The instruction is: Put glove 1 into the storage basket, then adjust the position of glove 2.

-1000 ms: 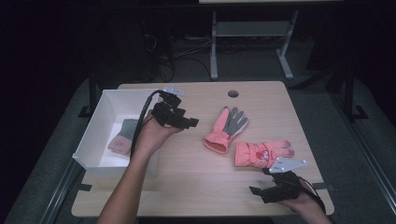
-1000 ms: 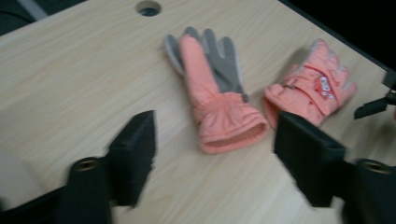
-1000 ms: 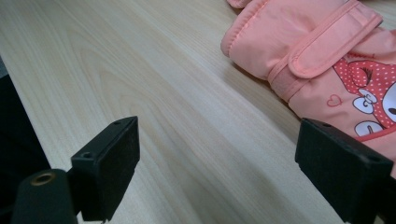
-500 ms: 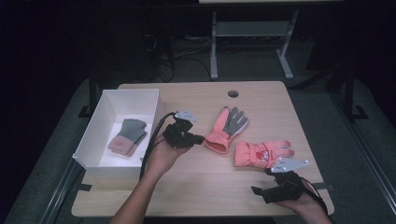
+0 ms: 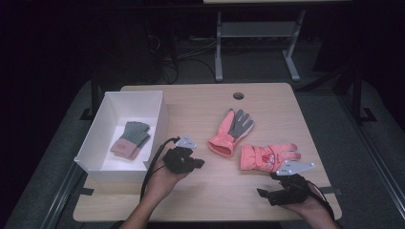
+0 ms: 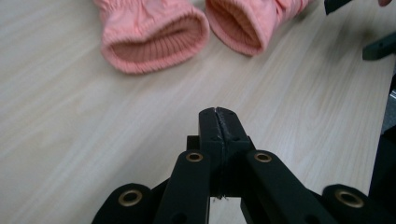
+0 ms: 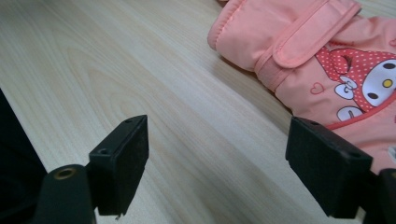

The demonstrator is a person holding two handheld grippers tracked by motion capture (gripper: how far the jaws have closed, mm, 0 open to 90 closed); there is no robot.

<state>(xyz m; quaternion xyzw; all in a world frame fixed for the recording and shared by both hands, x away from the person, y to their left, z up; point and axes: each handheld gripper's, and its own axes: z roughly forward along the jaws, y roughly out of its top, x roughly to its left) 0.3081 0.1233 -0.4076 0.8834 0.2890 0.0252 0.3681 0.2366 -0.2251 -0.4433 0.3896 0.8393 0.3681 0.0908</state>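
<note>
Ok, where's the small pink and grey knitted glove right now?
In the high view, the small pink and grey knitted glove lies inside the white box at the table's left.

My pale wooden table (image 5: 200,102) (round cable hole at the back) carries a white rectangular box (image 5: 98,138). I see two pink padded gloves (image 5: 231,131) (image 5: 267,156) beside it.

Counted relative to the one white box (image 5: 95,143): one grey-and-pink glove (image 5: 131,139) inside it and two pink gloves (image 5: 232,132) (image 5: 267,156) on the table (image 5: 200,102) to its right, three gloves total.
</note>
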